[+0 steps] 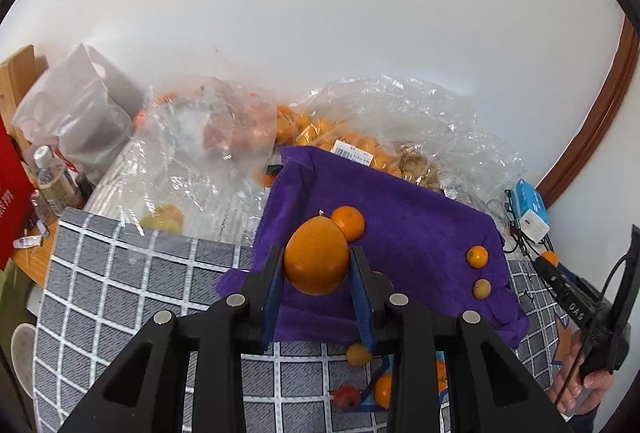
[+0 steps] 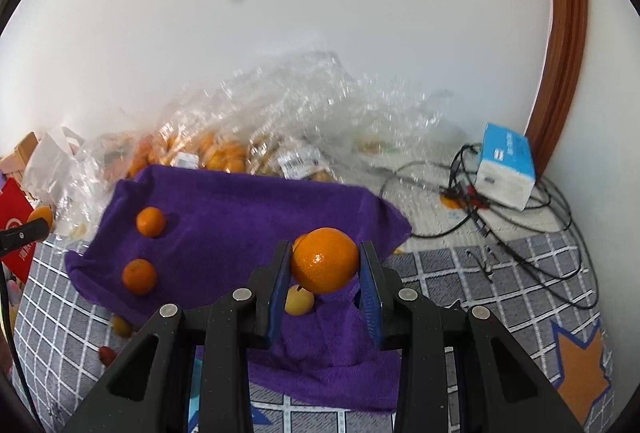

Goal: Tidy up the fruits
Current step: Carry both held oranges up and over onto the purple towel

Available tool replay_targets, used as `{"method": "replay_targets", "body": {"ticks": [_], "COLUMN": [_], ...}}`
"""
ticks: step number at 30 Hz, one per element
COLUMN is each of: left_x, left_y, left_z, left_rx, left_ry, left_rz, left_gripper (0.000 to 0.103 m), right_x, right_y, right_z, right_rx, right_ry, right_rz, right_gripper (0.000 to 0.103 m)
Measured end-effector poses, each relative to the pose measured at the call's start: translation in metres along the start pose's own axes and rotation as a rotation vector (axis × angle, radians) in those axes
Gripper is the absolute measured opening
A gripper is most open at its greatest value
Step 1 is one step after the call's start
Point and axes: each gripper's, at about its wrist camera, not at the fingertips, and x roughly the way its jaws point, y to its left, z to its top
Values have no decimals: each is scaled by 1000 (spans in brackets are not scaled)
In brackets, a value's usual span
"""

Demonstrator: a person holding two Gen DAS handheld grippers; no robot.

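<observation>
1. Left gripper (image 1: pixel 317 260) reaches forward over the purple towel (image 1: pixel 408 209), both blue pads clamped on a big orange (image 1: pixel 316 256) at centre frame in the left wrist view.
2. Right gripper (image 2: pixel 325 260) does the same: its jaws are clenched on a second orange (image 2: pixel 325 259), held above the towel's lower right part (it shows at the far right edge of the left view too, hand on the handle).
3. The towel lies rumpled over a grey checked mat (image 1: pixel 120 273) filling the lower frame.
4. Behind, mid-frame, clear plastic bags (image 1: pixel 400 121) of more fruit heap against a white wall (image 1: pixel 320 13).
5. On the towel: two mandarins (image 2: pixel 150 221) at left in the right view, and a pale yellow fruit (image 2: pixel 299 300) just below the held orange.
6. A blue-and-white box (image 2: pixel 506 169) sits among black cables (image 2: pixel 560 253), right side.
</observation>
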Motion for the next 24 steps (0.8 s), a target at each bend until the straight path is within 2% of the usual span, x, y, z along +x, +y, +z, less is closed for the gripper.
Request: {"method": "replay_targets", "body": {"ticks": [6,9,13,17,24], "left_x": [32,48,67,81,102], "left_y": [-6,-8,-17,-25,-33], "left_z": [-1,-4,-5,-4,-10], "left_rx": [8,8,32,46,67], "left_ry": [46,70,100,111,134], "left_rz": [0,1,4,36,49], "left_gripper": [30,30,30,30,30], "right_x": [31,35,49,55,60], "right_y": [-2,3,7,11,15], "right_z": [-21,-34,-45,-49,-53], "right_rx": [20,1,-7,-25,-49], "right_ry": [102,118,158,166,177], "right_rz": [18,52,50,62,67], "right_gripper": [33,33,33,33,34]}}
